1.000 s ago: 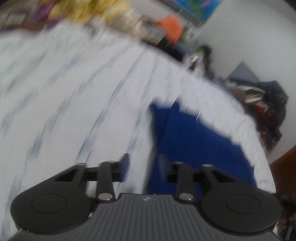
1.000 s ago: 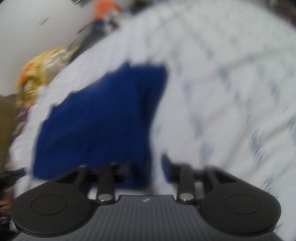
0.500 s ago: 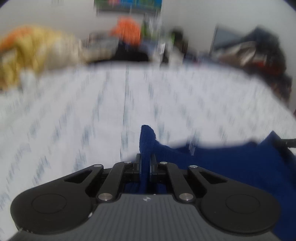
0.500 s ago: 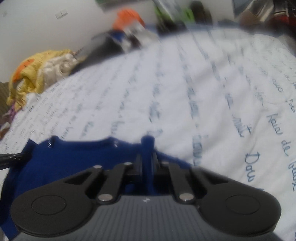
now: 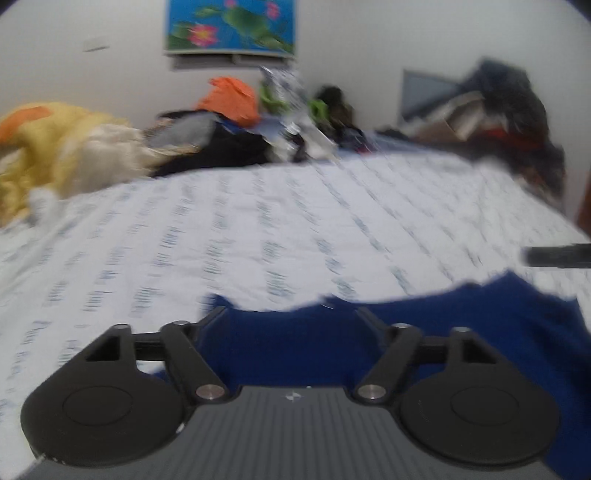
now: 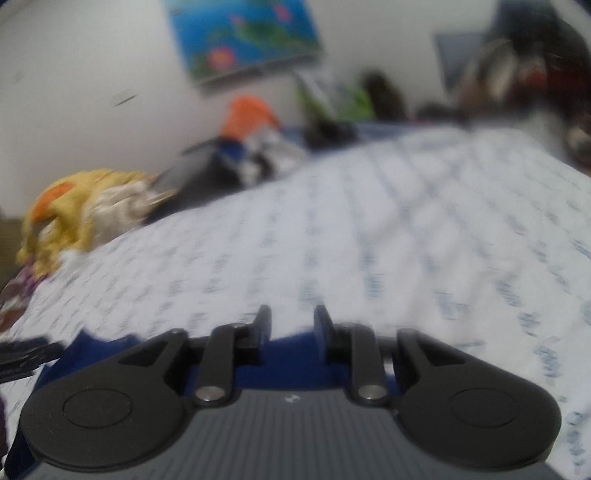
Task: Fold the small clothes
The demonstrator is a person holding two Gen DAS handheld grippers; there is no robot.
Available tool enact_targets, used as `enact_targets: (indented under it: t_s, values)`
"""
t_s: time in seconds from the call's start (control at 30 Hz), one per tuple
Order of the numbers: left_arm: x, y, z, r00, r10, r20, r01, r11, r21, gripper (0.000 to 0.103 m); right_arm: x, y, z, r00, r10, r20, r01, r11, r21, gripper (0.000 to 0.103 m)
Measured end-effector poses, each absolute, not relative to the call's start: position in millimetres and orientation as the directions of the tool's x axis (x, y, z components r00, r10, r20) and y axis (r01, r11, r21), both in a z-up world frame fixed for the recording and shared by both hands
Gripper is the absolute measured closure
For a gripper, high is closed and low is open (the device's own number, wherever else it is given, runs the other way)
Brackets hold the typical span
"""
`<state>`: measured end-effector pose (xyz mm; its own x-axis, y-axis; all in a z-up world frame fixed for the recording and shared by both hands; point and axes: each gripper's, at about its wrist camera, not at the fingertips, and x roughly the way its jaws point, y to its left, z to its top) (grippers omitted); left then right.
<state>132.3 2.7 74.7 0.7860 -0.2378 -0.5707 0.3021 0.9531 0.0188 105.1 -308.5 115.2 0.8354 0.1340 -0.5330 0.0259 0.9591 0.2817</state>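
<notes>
A small dark blue garment (image 5: 461, 321) lies flat on the white printed bedsheet (image 5: 295, 229). In the left wrist view my left gripper (image 5: 291, 314) is open wide just above the garment's far edge, holding nothing. In the right wrist view my right gripper (image 6: 291, 321) is open a little, over the same blue garment (image 6: 288, 341), whose edge shows between and below the fingers. The right gripper's dark finger shows at the right edge of the left wrist view (image 5: 557, 254).
A yellow and cream pile of clothes (image 5: 62, 151) lies at the far left of the bed. Dark and orange clothes (image 5: 229, 99) sit along the far wall under a blue poster (image 5: 229, 26). A dark heap (image 5: 509, 110) stands at the far right.
Half a second ago both grippers were shut on pinched-up folds of the blue garment. Both have since opened and let go, and the garment lies flat beneath them.
</notes>
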Motion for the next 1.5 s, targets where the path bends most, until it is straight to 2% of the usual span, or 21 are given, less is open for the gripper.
enact_targets:
  t_s: [0.03,0.07,0.13,0.17,0.27,0.37,0.43,0.93,1.03,1.07,1.1,1.17,1.2,1.27,1.5]
  values:
    - [139.2,-6.4,63.6,0.771,-0.222,-0.597,0.306,0.951,0.042,0.026,115.2,-290.7,111.1,0.820,0.156,-0.550,-0.012,0.967,0.256,0.067]
    - [146.5,-12.4,45.4,0.755,-0.185,-0.629,0.298,0.951,0.078,0.021,123.8,-274.7,103.0,0.803,0.149,-0.577,-0.032,0.978,0.209,0.066]
    - [145.8,0.8,31.8,0.766,-0.196,-0.613,0.271,0.962,0.031,0.012,139.5,-259.5,73.0,0.748,0.058,-0.661,-0.024,0.998,0.061,0.062]
    - [146.7,8.2,31.6,0.759,-0.215,-0.615,0.268,0.963,-0.007,0.013,131.9,-261.2,58.2,0.799,0.054,-0.598,-0.052,0.998,0.021,0.056]
    - [147.9,9.4,30.8,0.757,-0.231,-0.611,0.265,0.964,-0.035,0.009,138.6,-281.5,42.2,0.807,0.092,-0.583,-0.019,0.991,0.131,0.053]
    - [149.5,-1.1,29.2,0.764,-0.184,-0.619,0.250,0.968,0.022,0.006,153.2,-266.8,29.9,0.805,0.048,-0.592,-0.018,0.998,0.057,0.052]
    - [147.2,3.8,32.0,0.763,-0.183,-0.620,0.244,0.970,0.014,0.006,158.5,-255.0,24.2,0.807,0.017,-0.591,-0.012,1.000,0.012,0.052]
    - [148.8,6.7,30.4,0.765,-0.177,-0.619,0.235,0.972,0.013,0.005,165.1,-256.4,20.7,0.808,0.025,-0.588,-0.005,0.999,0.035,0.052]
    - [149.1,7.1,30.3,0.766,-0.177,-0.618,0.232,0.973,0.009,0.005,162.2,-258.1,23.5,0.810,0.019,-0.587,-0.001,1.000,0.031,0.051]
    - [149.3,6.9,30.2,0.766,-0.177,-0.618,0.231,0.973,0.009,0.005,151.2,-262.8,39.9,0.811,0.016,-0.585,0.001,1.000,0.028,0.050]
    - [148.9,6.9,30.2,0.766,-0.178,-0.618,0.232,0.973,0.007,0.005,143.4,-262.4,43.6,0.811,0.013,-0.584,0.002,1.000,0.025,0.047]
    - [148.4,8.0,30.6,0.768,-0.179,-0.614,0.227,0.974,0.000,0.006,131.4,-263.2,48.7,0.813,-0.010,-0.582,0.019,1.000,0.009,0.028]
    - [148.0,8.3,30.9,0.769,-0.178,-0.613,0.225,0.974,-0.001,0.006,128.0,-260.8,49.3,0.810,-0.024,-0.586,0.027,1.000,-0.003,0.000]
    - [147.4,8.5,30.8,0.771,-0.179,-0.612,0.222,0.975,-0.005,0.006,129.4,-257.3,43.5,0.787,-0.045,-0.615,0.032,0.999,-0.033,0.000]
    - [147.4,8.8,30.7,0.771,-0.179,-0.611,0.222,0.975,-0.006,0.006,132.2,-270.3,40.4,0.779,-0.007,-0.627,0.045,0.998,0.046,0.000]
